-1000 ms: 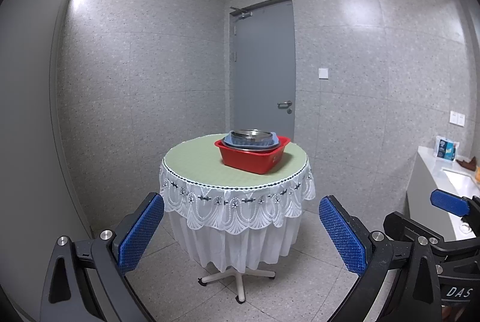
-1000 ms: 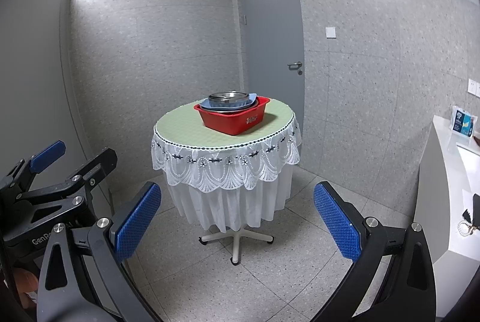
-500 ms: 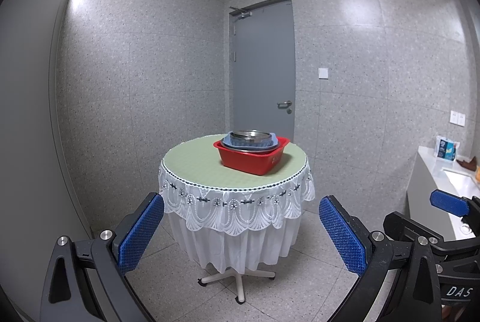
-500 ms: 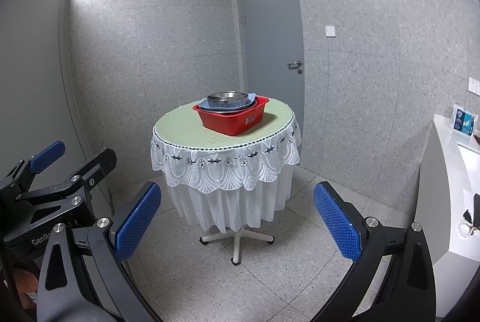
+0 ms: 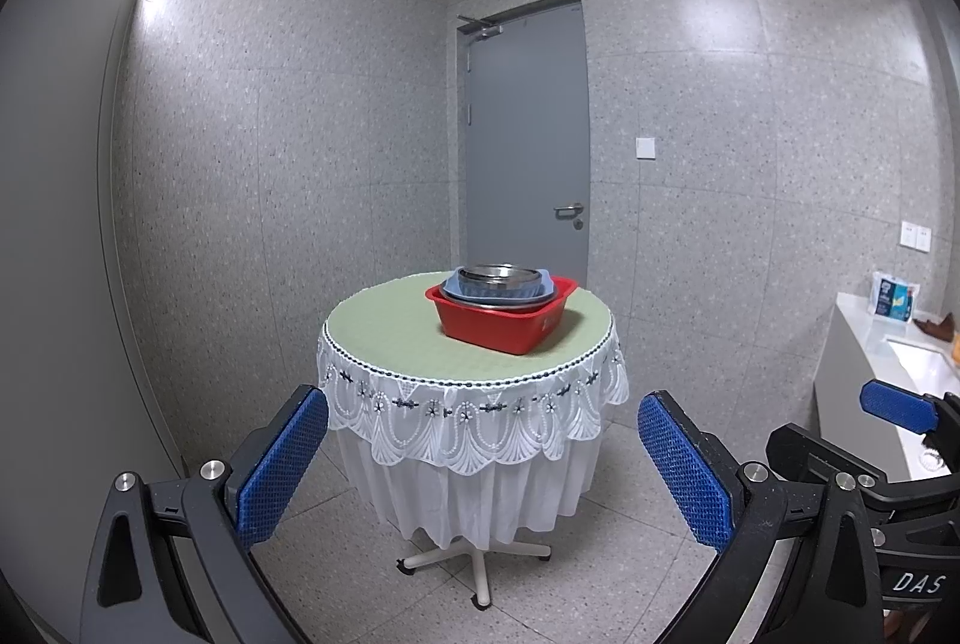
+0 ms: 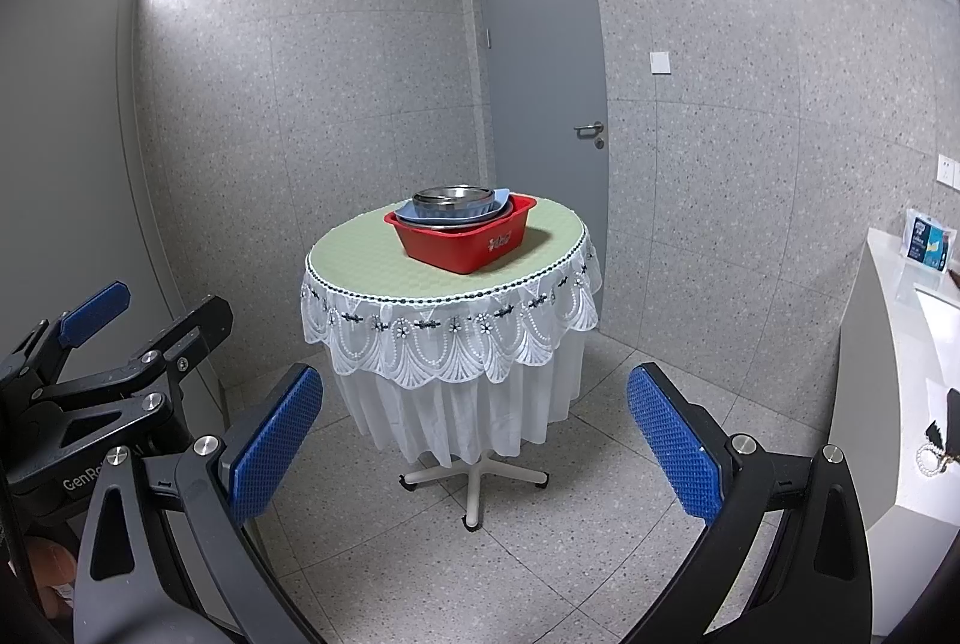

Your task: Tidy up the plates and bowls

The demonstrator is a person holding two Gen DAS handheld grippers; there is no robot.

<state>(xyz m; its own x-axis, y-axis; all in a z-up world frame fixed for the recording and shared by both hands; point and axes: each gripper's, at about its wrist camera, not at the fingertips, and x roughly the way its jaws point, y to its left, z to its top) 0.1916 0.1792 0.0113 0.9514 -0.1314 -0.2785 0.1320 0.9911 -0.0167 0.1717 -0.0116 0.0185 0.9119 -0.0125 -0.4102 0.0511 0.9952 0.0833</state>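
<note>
A red plastic basin (image 5: 501,323) (image 6: 465,239) stands on a round table (image 5: 390,338) (image 6: 360,263) with a green top and white lace cloth. In the basin sit a light blue dish (image 5: 498,291) (image 6: 459,213) and a steel bowl (image 5: 498,274) (image 6: 450,194) stacked on top. My left gripper (image 5: 483,470) is open and empty, well short of the table. My right gripper (image 6: 474,449) is open and empty, also short of the table. Each gripper shows at the edge of the other's view.
A grey door (image 5: 525,146) stands behind the table. A white counter (image 5: 894,344) (image 6: 900,320) with a blue packet (image 5: 894,296) runs along the right wall. Speckled walls close the room at left and back. The table has a white star-shaped foot (image 6: 474,482).
Both views have shifted slightly; the table and basin sit a little lower and left in the frames. Both grippers remain open.
</note>
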